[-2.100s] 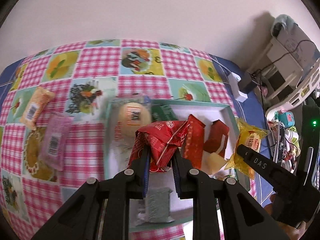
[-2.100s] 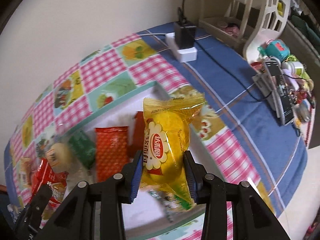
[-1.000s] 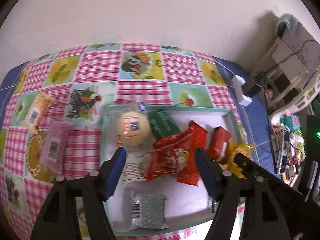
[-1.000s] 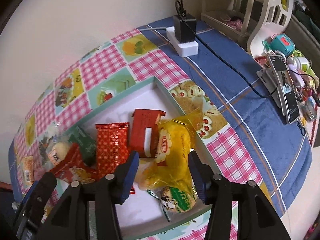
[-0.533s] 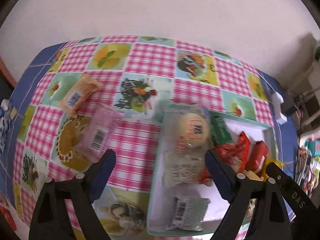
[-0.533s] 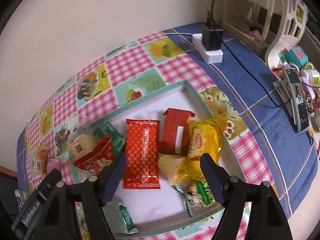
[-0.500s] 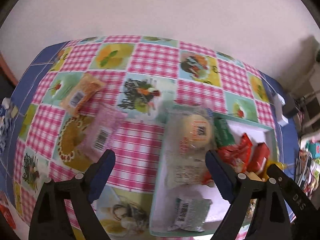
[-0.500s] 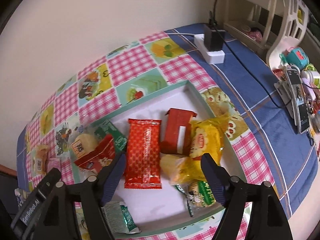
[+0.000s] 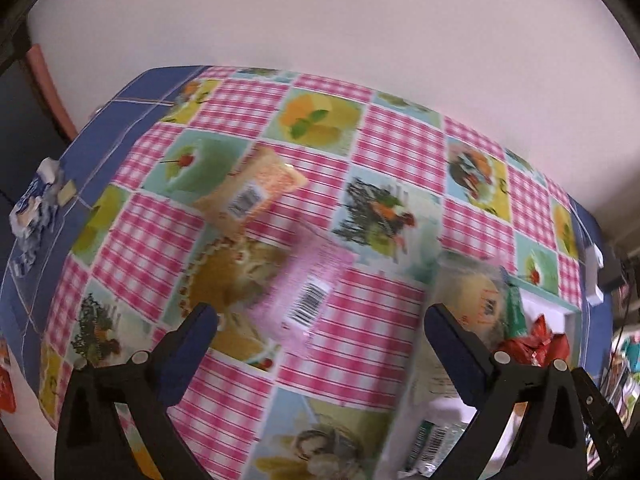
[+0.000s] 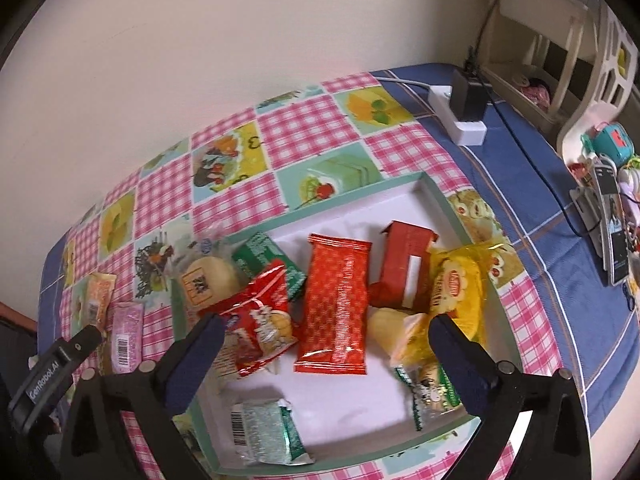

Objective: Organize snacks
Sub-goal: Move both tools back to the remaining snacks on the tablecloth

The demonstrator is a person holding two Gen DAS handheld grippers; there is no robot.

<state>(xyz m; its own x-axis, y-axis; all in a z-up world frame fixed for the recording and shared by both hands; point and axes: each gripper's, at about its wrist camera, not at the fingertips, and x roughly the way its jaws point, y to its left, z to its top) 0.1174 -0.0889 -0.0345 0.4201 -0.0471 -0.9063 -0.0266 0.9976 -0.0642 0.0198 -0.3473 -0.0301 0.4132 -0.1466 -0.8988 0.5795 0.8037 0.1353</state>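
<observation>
A: Where do the snacks stand?

B: Most lie in the shallow white tray with the teal rim (image 10: 434, 196): the crumpled red biscuit bag (image 10: 256, 320) and the yellow plastic cake packet (image 10: 456, 292) sit there now, where two seconds ago each was pinched in a pair of tongs.

A: And the tongs?

B: Both released. The left tongs (image 9: 318, 322) and the right tongs (image 10: 324, 332) have just been spreading their jaws wide, and nothing is between the pads of either.

A: What is left outside?

B: Two packets on the pink checked oilcloth counter (image 9: 368, 344): a pale pink wrapper with a barcode (image 9: 310, 296) and, beyond it, an orange wrapper with a barcode (image 9: 254, 192). The left view has swung from the tray to sit over the pink one, so I judge that it comes next.
</observation>
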